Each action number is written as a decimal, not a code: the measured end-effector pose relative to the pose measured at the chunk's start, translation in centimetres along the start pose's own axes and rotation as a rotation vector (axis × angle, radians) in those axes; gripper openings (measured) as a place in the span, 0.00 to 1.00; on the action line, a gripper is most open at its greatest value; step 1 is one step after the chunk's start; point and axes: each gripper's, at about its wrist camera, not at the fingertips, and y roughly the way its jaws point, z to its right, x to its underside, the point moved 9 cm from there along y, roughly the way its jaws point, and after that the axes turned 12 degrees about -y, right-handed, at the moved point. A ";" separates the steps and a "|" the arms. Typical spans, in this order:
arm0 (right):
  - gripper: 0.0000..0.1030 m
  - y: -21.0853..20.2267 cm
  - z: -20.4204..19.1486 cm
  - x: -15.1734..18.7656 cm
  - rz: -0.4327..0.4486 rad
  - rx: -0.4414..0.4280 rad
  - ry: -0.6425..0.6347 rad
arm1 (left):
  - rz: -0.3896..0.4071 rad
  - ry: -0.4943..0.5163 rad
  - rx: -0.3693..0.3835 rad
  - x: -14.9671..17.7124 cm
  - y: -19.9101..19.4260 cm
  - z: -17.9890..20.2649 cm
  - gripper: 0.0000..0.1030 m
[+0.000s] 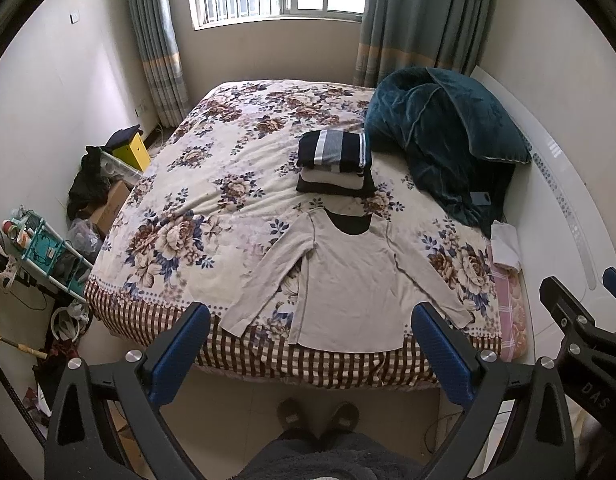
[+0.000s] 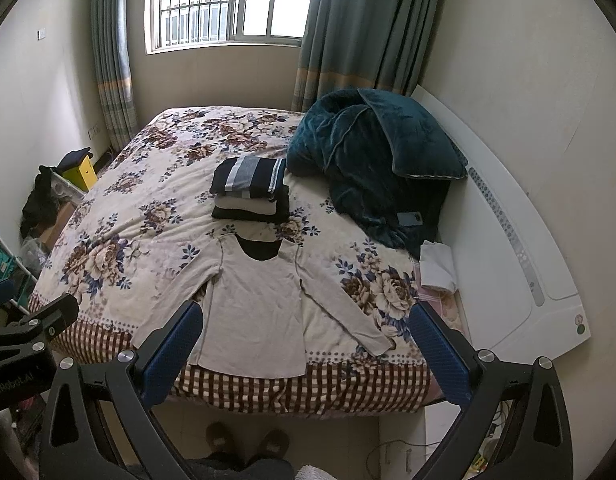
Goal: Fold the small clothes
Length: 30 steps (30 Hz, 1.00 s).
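A beige long-sleeved top (image 1: 347, 280) lies spread flat, sleeves out, at the near edge of the floral bed (image 1: 212, 184); it also shows in the right wrist view (image 2: 256, 312). A stack of folded clothes (image 1: 335, 162) with a striped dark top sits just behind it, also seen in the right wrist view (image 2: 250, 192). My left gripper (image 1: 311, 320) is open and empty, held above the floor before the top's hem. My right gripper (image 2: 306, 320) is open and empty, likewise short of the hem.
A teal quilt (image 1: 443, 136) is heaped at the bed's right rear, against a white headboard (image 1: 559, 184). White cloth (image 1: 503, 246) lies at the right edge. Boxes, a rack and clutter (image 1: 60, 248) fill the floor at left. Slippered feet (image 1: 315, 416) stand below.
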 end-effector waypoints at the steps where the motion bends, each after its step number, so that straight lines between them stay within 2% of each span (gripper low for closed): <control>1: 1.00 0.0 0.0 -0.1 0.001 0.000 0.000 | 0.002 0.000 -0.002 0.0 0.0 0.1 1.00; 24: 1.00 -0.4 -0.1 -0.3 0.007 0.001 0.004 | 0.017 0.009 0.012 -1.8 -0.4 -0.1 1.00; 27: 1.00 -0.4 0.0 -0.4 0.004 0.001 0.010 | 0.040 0.024 -0.001 -1.8 0.5 -0.3 1.00; 30: 1.00 0.7 0.7 -0.9 -0.019 -0.003 0.054 | 0.084 0.050 -0.039 -2.9 3.6 -0.6 1.00</control>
